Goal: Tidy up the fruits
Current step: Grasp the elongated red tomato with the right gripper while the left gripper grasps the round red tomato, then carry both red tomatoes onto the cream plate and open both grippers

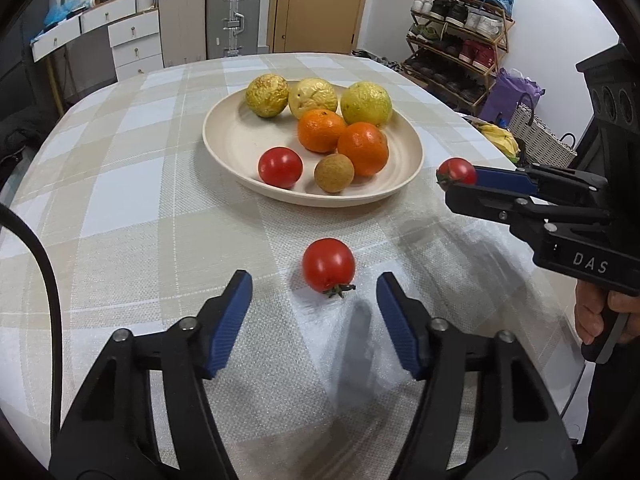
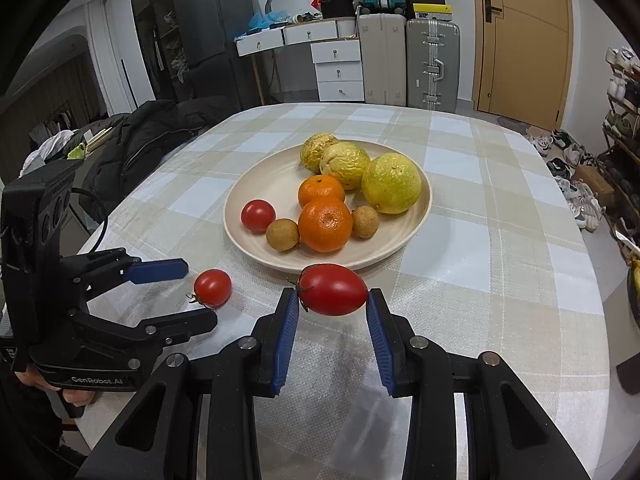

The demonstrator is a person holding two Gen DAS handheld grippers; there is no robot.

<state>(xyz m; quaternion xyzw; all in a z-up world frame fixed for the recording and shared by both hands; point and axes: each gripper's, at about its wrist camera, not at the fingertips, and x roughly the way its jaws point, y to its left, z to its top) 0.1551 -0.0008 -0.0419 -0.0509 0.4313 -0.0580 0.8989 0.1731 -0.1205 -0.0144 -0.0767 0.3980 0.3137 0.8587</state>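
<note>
The jaws of the right gripper [image 2: 333,307] are clamped on an oval tomato [image 2: 333,289], its ends against the blue pads and its body lifted clear of the bench [image 2: 500,248], near the front rim of the plate [image 2: 248,252], probably so it can be carried over that rim. The jaws of the left gripper [image 1: 314,300] stand partly apart, one each side of a round tomato [image 1: 328,265] lying on the checked cloth, pads not touching it; this looks like a grasp being lined up. The plate already holds another tomato, two oranges, longans and three yellow-green fruits, so both loose tomatoes likely belong there.
</note>
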